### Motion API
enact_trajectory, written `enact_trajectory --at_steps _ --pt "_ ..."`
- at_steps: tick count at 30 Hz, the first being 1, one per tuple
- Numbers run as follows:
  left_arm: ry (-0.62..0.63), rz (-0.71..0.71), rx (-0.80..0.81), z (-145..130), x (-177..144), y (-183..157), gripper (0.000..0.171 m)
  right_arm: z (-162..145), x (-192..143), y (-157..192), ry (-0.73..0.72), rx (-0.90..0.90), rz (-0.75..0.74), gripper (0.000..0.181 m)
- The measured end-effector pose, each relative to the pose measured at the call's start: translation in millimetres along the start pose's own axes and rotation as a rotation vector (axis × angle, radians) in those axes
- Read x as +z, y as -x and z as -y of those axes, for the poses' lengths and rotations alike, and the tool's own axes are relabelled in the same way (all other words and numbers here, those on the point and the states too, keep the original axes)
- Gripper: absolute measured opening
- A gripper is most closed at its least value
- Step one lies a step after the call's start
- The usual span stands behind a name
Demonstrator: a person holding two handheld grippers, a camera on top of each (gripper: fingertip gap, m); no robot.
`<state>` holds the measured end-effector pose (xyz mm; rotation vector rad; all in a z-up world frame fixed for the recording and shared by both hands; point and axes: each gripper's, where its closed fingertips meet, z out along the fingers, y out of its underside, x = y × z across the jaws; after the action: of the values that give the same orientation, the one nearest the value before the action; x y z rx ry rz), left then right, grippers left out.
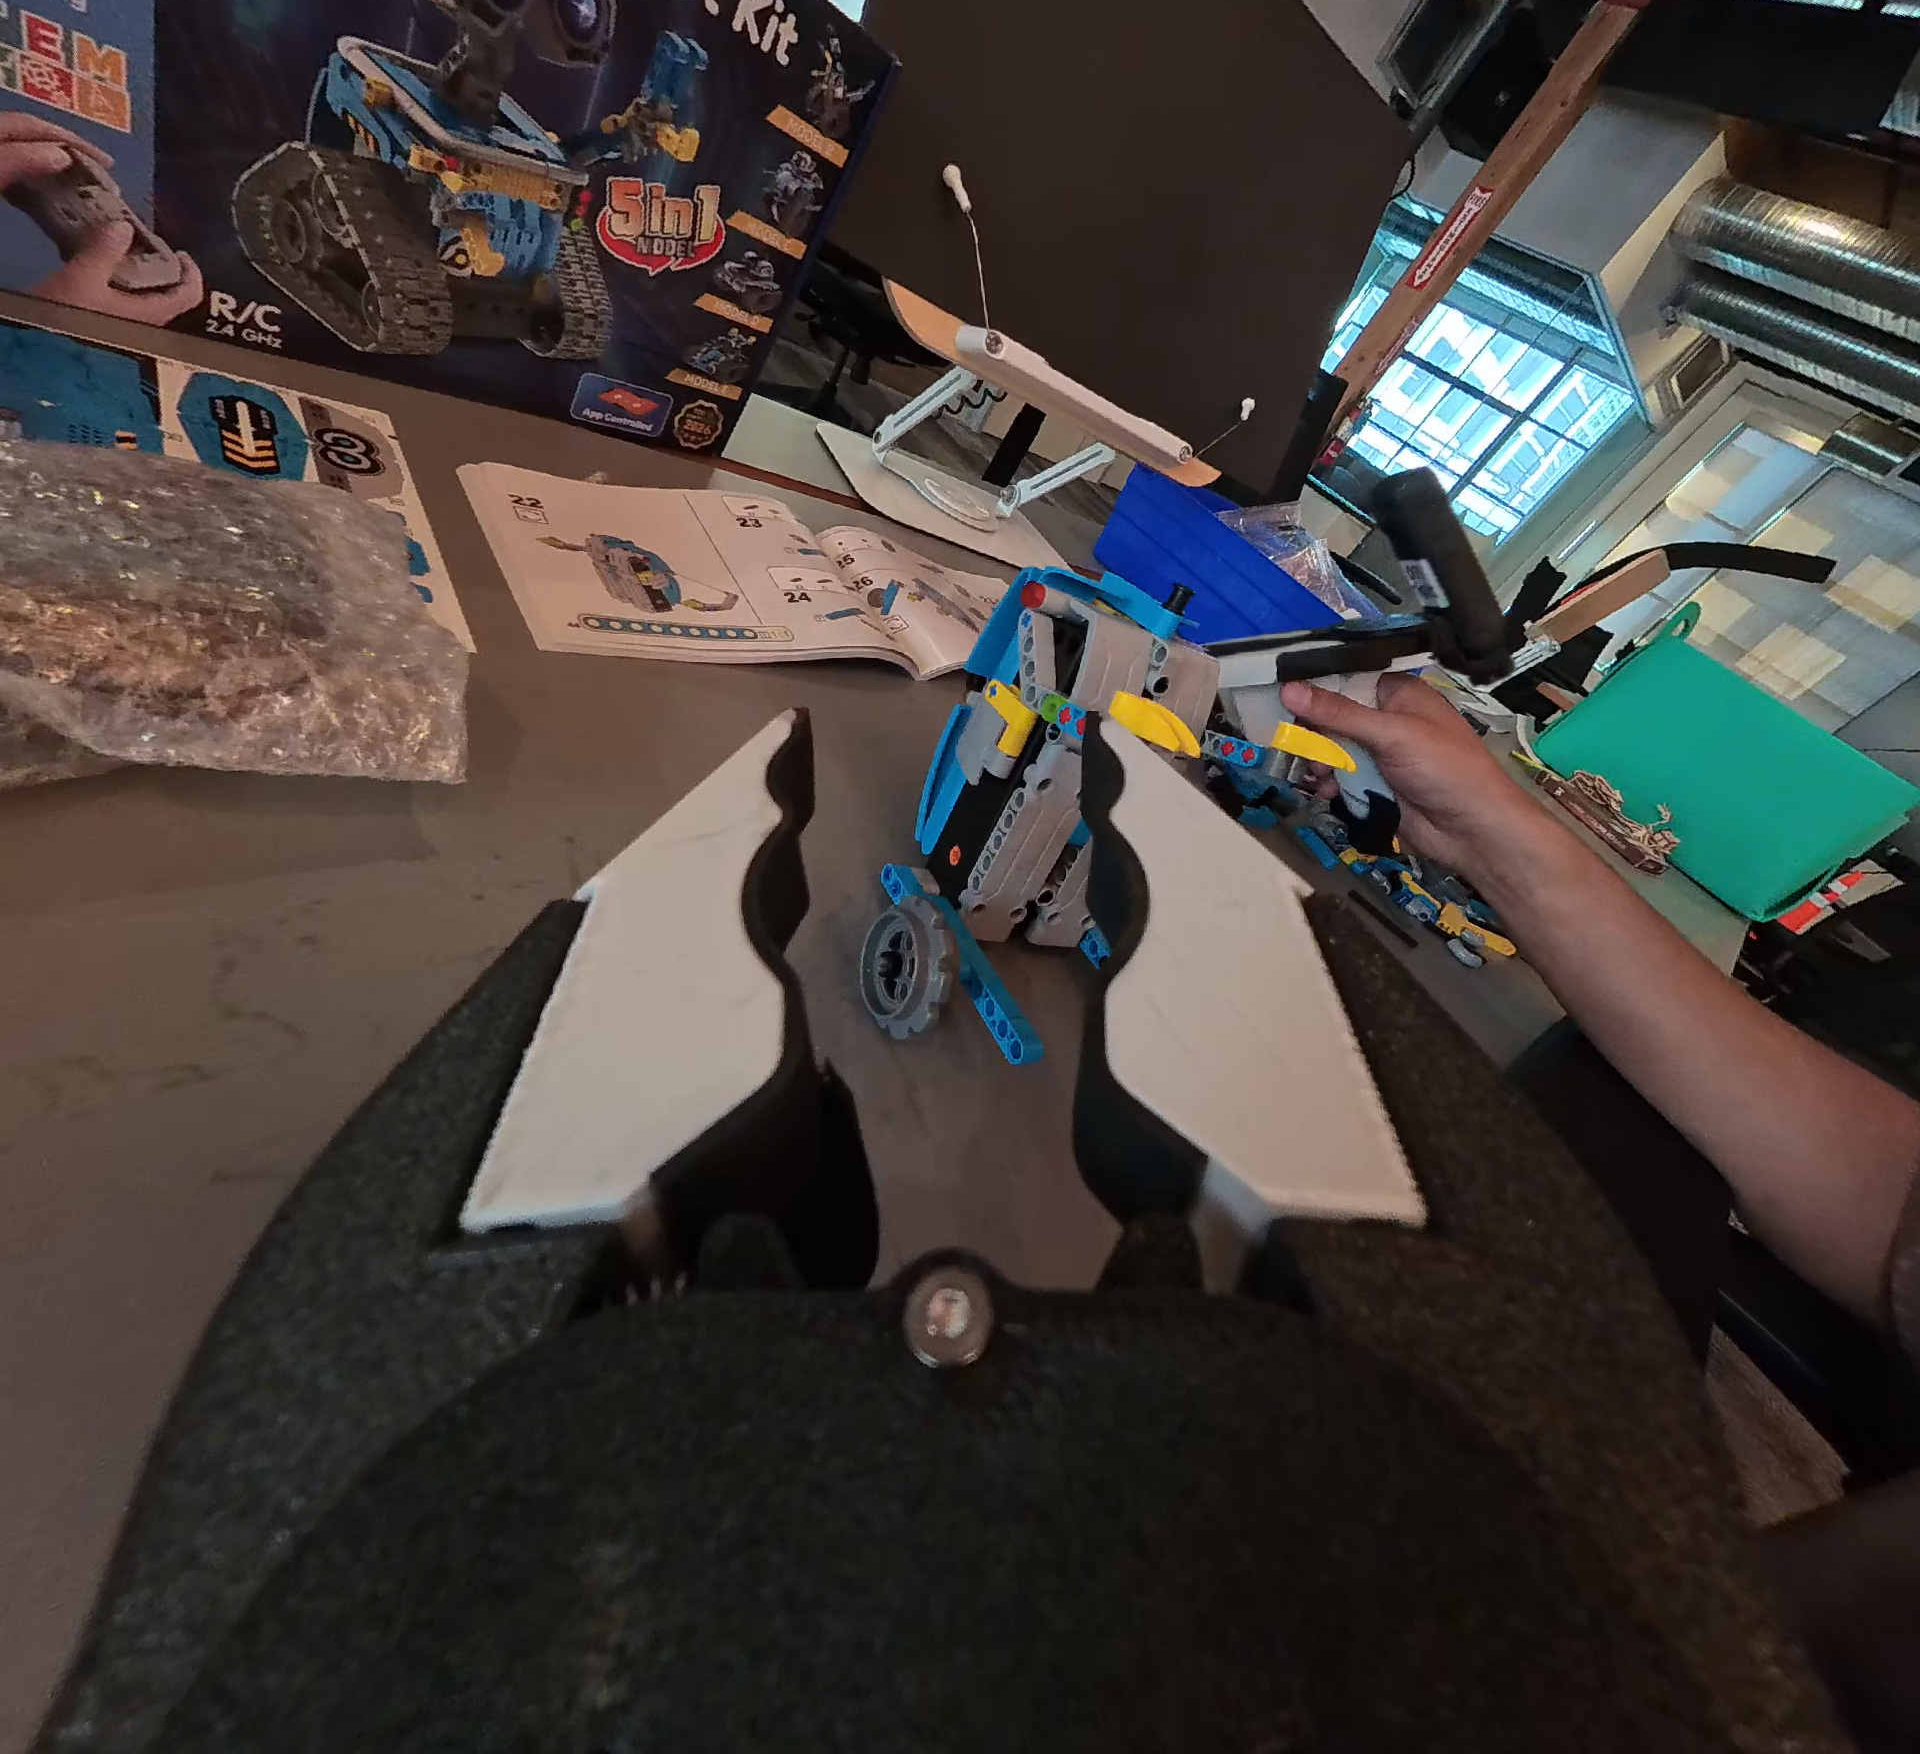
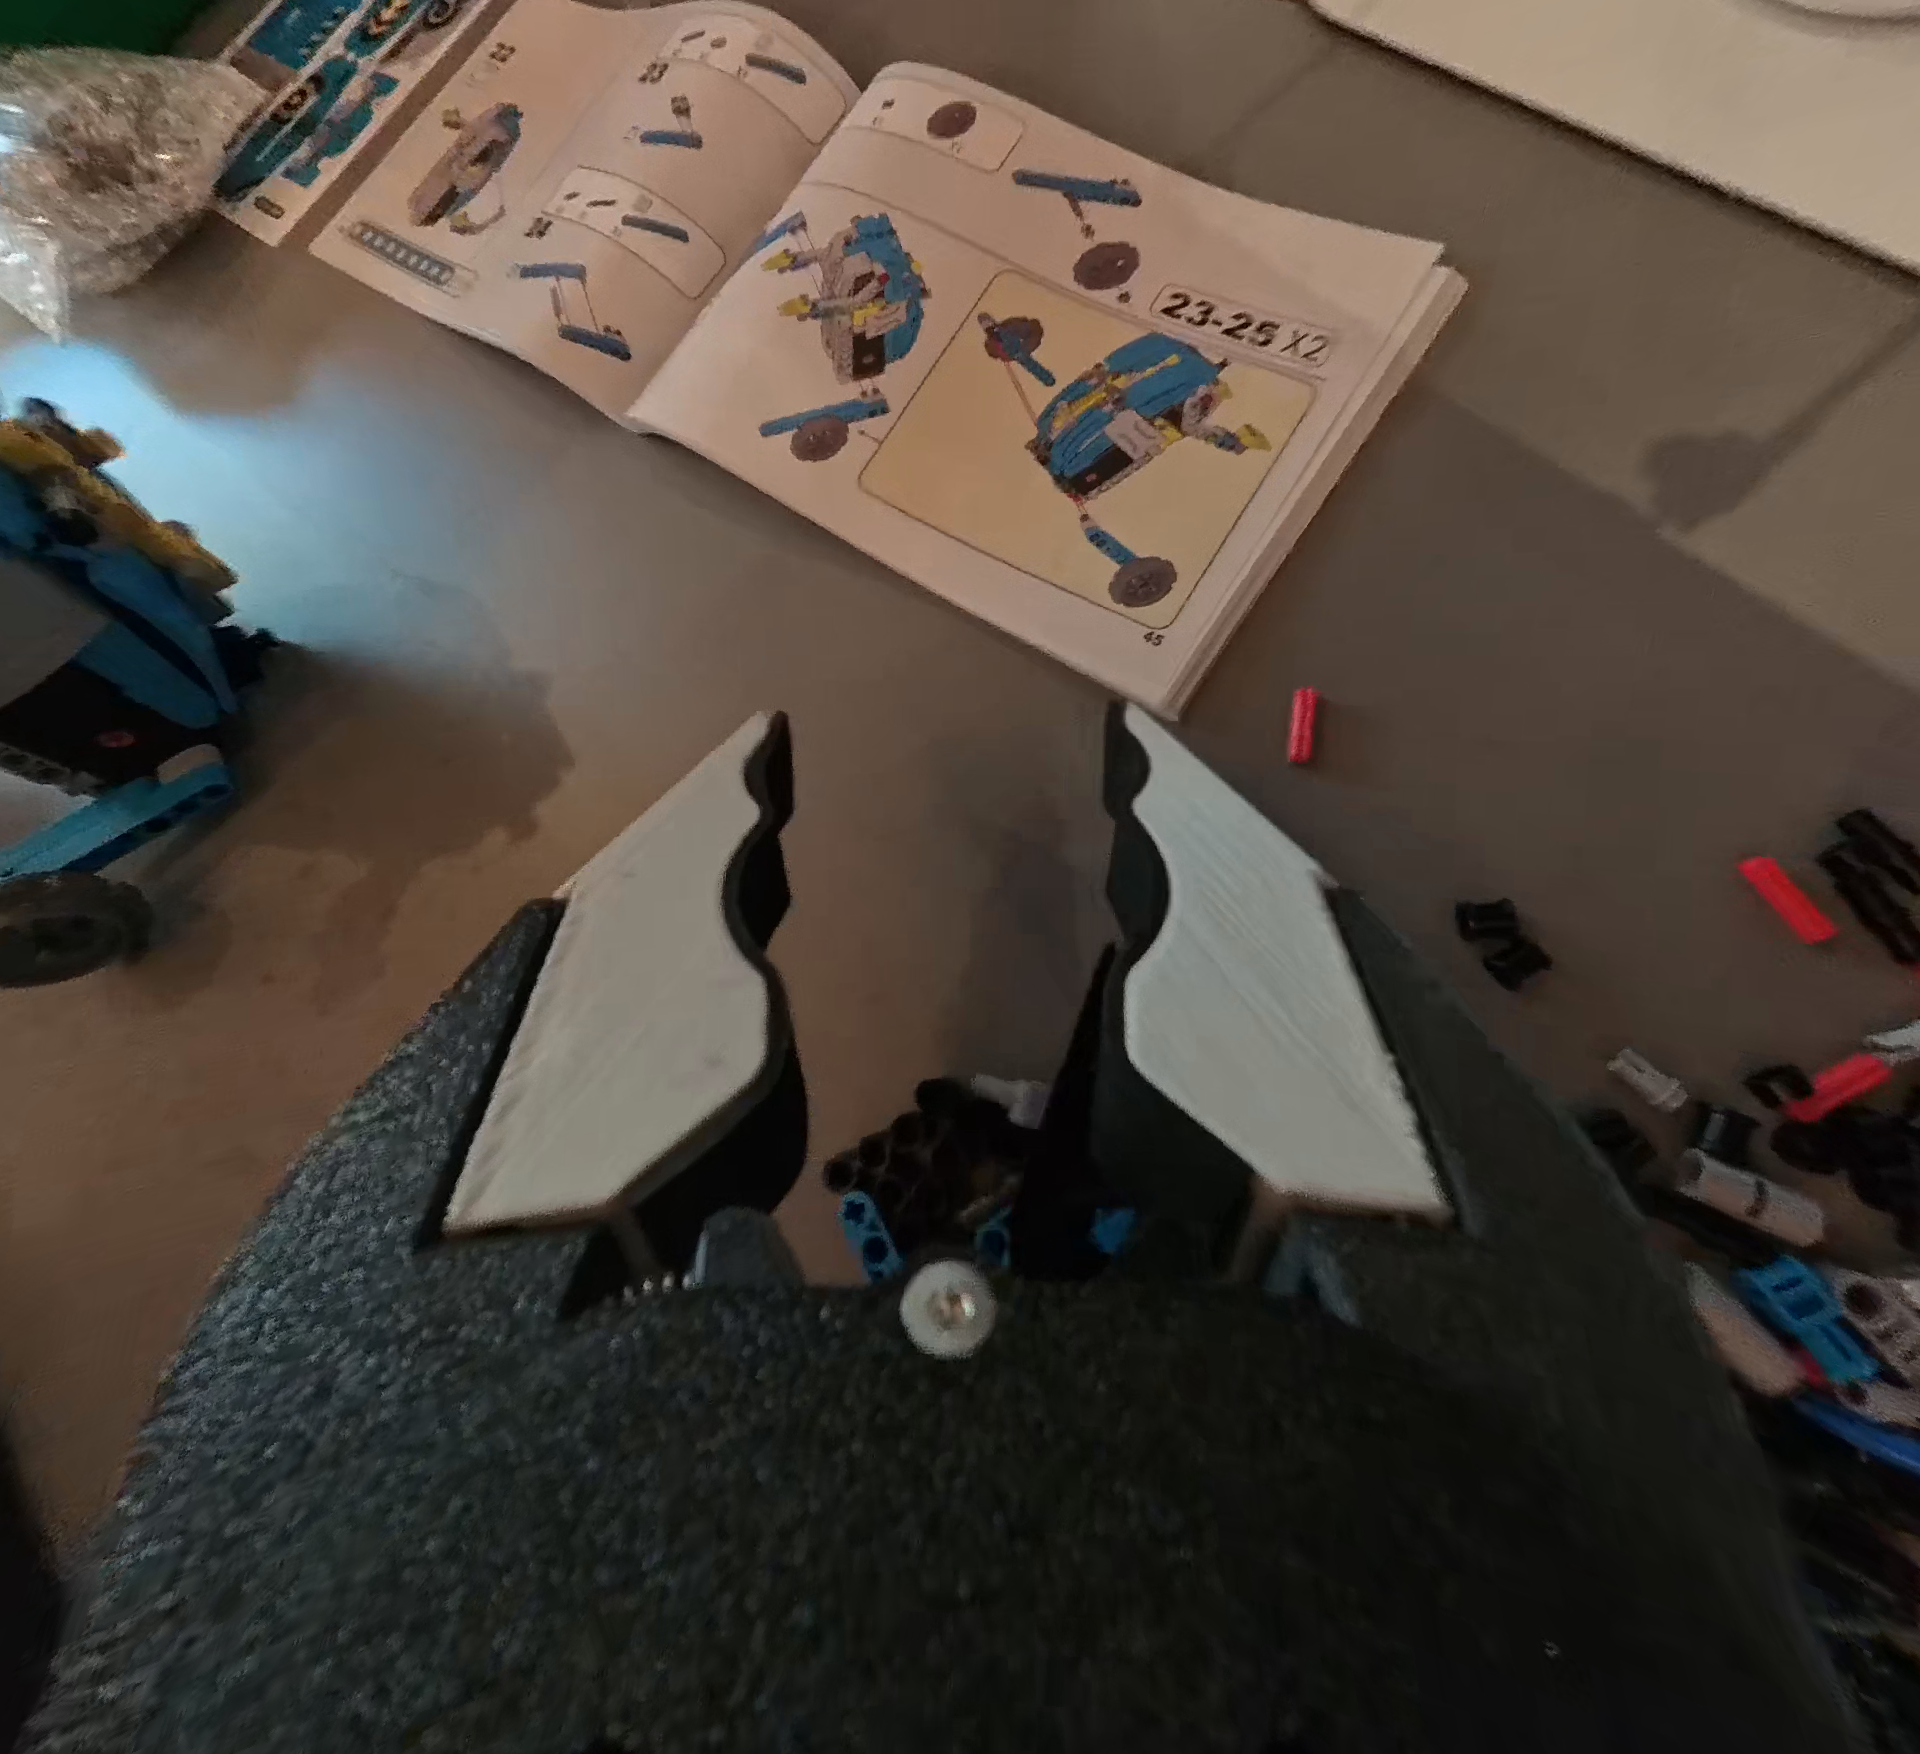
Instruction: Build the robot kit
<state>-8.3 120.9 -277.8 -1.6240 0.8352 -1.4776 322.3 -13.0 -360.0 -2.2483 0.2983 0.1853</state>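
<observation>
A blue, grey and yellow brick-built model (image 1: 1039, 748) stands on the dark table (image 1: 312, 925). A grey gear wheel (image 1: 902, 972) on a blue beam sticks out at its base. My left gripper (image 1: 945, 736) is open and empty, with the wheel and the model's lower part between its fingers, and its right finger (image 1: 1195, 894) close beside the model. My right gripper (image 2: 945, 725) is open and empty over bare table, in front of an open instruction booklet (image 2: 935, 302). The model (image 2: 94, 624) is at its left. In the left wrist view a hand holds the right gripper (image 1: 1340, 665) just right of the model's top.
A large kit box (image 1: 468, 125) stands at the back, with a sticker sheet (image 1: 270, 437) and a bag of parts (image 1: 187, 624) on the left. Loose small pieces (image 2: 1818, 1133) and a red pin (image 2: 1302, 724) lie on the right. A white pad (image 2: 1610, 42) sits behind. One gripper's finger ends stand about 35 centimetres off the other's.
</observation>
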Motion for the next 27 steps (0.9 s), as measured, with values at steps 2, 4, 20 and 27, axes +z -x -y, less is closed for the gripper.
enact_trajectory --at_steps 2,4,20,27 --pt "0.001 0.001 -0.003 0 0 0 0.051 6 -3 -7 -0.021 -0.036 -0.079 0.068" --pt "0.01 -0.003 -0.018 -1 2 1 0.051 19 -4 -4 -0.052 -0.097 -0.14 0.075" --pt "-0.028 -0.02 -0.004 18 -4 9 0.046 50 82 21 0.066 0.079 -0.087 0.107" --pt "0.45 0.181 0.294 23 84 65 0.035 40 37 33 0.057 -0.224 -0.033 0.118"
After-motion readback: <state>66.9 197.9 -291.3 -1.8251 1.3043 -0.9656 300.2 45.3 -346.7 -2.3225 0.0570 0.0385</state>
